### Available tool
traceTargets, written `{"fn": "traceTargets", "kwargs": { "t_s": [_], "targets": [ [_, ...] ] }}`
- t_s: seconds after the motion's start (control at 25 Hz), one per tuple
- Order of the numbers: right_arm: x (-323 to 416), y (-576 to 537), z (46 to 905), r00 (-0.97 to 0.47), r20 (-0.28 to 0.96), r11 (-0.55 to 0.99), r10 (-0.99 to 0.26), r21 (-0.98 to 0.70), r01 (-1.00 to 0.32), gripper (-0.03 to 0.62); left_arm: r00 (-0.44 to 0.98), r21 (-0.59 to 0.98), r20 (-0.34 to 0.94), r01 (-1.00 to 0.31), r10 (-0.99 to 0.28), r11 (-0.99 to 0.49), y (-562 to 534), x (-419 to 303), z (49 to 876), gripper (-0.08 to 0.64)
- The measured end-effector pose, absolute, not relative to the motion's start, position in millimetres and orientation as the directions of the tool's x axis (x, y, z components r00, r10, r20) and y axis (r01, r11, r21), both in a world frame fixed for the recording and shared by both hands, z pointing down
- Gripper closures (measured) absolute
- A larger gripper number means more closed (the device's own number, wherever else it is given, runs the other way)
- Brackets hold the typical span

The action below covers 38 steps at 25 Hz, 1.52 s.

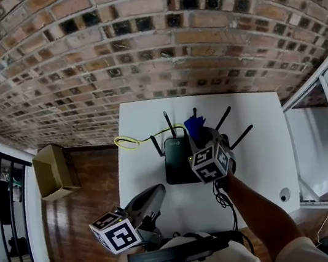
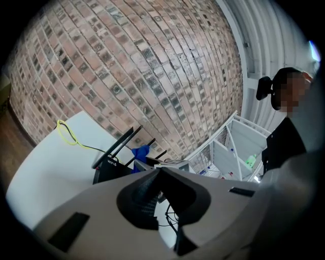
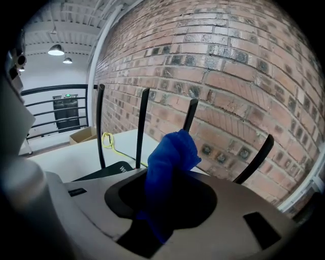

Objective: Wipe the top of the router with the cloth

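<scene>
The left gripper is hanging nearest the person, well short of the router and to its left. Its jaws are meeting at the tips with nothing between them, so it is taking no part in the work.

The right gripper is sitting over the router's right rear corner. Its jaws are pinching narrowly on the blue cloth, which is bunching up beyond the tips as a loose wad.

The router is lying flat on the white table, with its antennas standing up along the back and sides. Beyond it to the left a yellow cable is looping across the table, and the brick wall is rising behind everything.

The step in hand looks like bringing the cloth to the router, with wiping not yet under way. In the right gripper view the wad is pointing past the black top, not lying on it. The next move probably calls for tipping the wad down flat onto the top. It should then be drawn across the top towards the person, clear of the thin antennas, which would likely tip or shift the light router if pushed.

No view is showing whether any cloth is touching the router. The gripper and its marker cube are covering the router's right edge in the head view, and the router's top is showing only as a dark sliver in the right gripper view.
</scene>
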State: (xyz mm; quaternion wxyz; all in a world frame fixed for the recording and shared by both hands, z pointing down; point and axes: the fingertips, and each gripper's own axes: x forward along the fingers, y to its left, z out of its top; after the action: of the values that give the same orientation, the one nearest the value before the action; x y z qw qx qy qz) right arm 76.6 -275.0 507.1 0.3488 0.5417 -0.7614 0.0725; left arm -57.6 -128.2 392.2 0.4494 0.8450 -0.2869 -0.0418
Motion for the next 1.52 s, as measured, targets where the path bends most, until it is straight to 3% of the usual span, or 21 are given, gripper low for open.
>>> {"fn": "traceTargets", "kwargs": {
  "t_s": [0.76, 1.0, 1.28, 1.52],
  "targets": [
    [83, -278, 569, -0.201, 0.747, 0.447, -0.634, 0.143, -0.883, 0.446, 0.780, 0.776, 0.236, -0.510, -0.579, -0.372, -123, -54, 402, 0.552],
    [92, -281, 576, -0.246, 0.749, 0.473, -0.615, 0.101, -0.875, 0.445, 0.751, 0.768, 0.288, -0.552, -0.594, -0.325, -111, -30, 413, 0.552],
    [95, -275, 575, -0.264, 0.758, 0.484, -0.597, 0.078, -0.872, 0.445, 0.766, 0.752, 0.269, -0.546, -0.584, -0.369, -113, -8, 404, 0.552],
    [79, -272, 548, -0.270, 0.702, 0.496, -0.659, 0.135, -0.858, 0.445, 0.803, 0.779, 0.245, -0.497, -0.544, -0.382, -119, -27, 407, 0.552]
  ]
}}
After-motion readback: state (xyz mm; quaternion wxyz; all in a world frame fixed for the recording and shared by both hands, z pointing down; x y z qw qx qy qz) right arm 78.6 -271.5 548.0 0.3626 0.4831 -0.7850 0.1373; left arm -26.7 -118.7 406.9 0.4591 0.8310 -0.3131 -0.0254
